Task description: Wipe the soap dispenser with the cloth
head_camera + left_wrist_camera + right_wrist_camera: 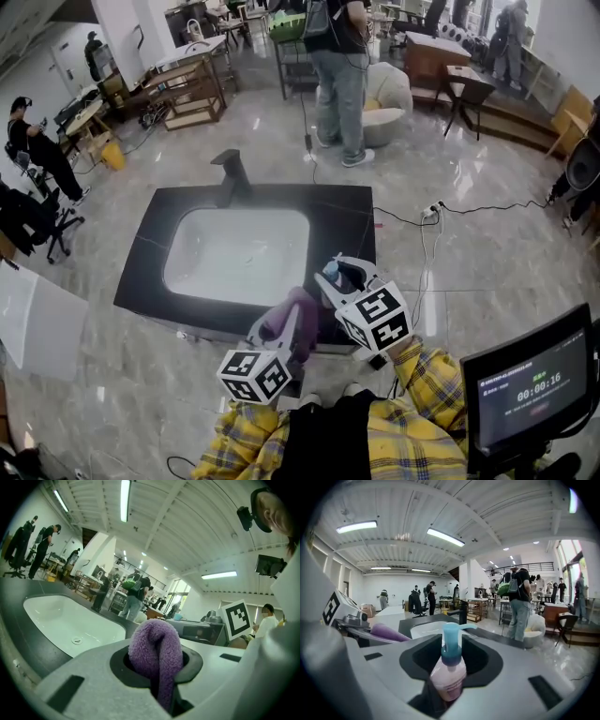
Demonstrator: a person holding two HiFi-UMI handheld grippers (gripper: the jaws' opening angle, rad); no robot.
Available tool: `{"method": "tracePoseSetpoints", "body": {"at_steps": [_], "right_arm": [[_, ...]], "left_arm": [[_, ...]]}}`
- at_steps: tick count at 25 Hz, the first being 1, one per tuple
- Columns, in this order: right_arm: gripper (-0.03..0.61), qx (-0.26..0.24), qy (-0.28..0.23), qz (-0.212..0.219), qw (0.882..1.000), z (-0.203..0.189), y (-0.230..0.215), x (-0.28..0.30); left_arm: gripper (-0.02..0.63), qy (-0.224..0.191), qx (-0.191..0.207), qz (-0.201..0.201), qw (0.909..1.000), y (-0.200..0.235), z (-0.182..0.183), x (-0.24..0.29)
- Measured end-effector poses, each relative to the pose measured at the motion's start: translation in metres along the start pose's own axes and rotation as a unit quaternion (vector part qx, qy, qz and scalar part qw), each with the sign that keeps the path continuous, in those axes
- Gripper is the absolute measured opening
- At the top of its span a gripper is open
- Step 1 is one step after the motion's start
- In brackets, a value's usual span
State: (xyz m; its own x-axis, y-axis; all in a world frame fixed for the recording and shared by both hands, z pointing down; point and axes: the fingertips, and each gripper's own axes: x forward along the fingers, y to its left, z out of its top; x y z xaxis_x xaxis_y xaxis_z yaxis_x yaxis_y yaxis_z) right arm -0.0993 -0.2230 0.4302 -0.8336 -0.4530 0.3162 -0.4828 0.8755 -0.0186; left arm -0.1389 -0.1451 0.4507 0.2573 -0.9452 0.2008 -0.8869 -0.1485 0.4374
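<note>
Left gripper [287, 328] jaws clamped on purple cloth [157, 651]; right gripper [337, 281] jaws narrow, gripping pink soap dispenser [449, 674] upright; both over the near edge of the black sink [150, 272].

A black countertop [150, 253] stands on a glossy grey tiled floor [497, 281]. A white basin [239, 253] is sunk into it. A black faucet [232, 176] stands at its far edge. A power strip [431, 212] lies on the floor beside it.
</note>
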Motion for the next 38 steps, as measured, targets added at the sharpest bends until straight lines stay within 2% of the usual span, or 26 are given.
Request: {"method": "tracePoseSetpoints", "body": {"at_steps": [7, 12, 15, 18, 22, 25, 28, 32, 38], "right_arm": [[0.12, 0.016, -0.007, -0.07, 0.997, 0.002, 0.002, 0.003], [0.12, 0.026, -0.019, -0.103, 0.994, 0.003, 0.003, 0.007], [0.12, 0.032, -0.026, -0.107, 0.993, 0.003, 0.003, 0.006], [0.121, 0.041, -0.022, -0.09, 0.995, 0.0, 0.004, 0.004], [0.204, 0.051, -0.037, -0.06, 0.996, 0.004, 0.011, -0.002], [0.224, 0.049, -0.052, -0.055, 0.996, 0.01, 0.012, -0.012], [0.23, 0.069, -0.07, -0.063, 0.993, 0.009, 0.007, -0.027], [0.23, 0.098, -0.105, -0.085, 0.986, 0.008, -0.004, -0.053], [0.23, 0.121, -0.103, -0.112, 0.981, -0.004, -0.021, -0.072]], "left_arm": [[0.043, -0.002, 0.003, 0.001, 1.0, 0.002, 0.001, -0.014], [0.044, -0.003, 0.008, 0.003, 1.0, 0.004, 0.003, -0.018], [0.044, -0.004, 0.015, 0.003, 0.9999, 0.001, 0.005, -0.02], [0.044, -0.006, 0.017, 0.0, 0.9998, -0.004, 0.006, -0.02], [0.043, -0.004, 0.016, -0.007, 0.9998, -0.011, 0.003, -0.016], [0.044, -0.007, 0.018, -0.01, 0.9998, -0.016, 0.005, -0.013], [0.044, -0.022, 0.023, -0.008, 0.9995, -0.016, 0.01, -0.009], [0.044, -0.047, 0.049, -0.011, 0.9976, -0.023, 0.023, -0.001], [0.044, -0.064, 0.044, -0.021, 0.9968, -0.036, 0.034, 0.01]]}}
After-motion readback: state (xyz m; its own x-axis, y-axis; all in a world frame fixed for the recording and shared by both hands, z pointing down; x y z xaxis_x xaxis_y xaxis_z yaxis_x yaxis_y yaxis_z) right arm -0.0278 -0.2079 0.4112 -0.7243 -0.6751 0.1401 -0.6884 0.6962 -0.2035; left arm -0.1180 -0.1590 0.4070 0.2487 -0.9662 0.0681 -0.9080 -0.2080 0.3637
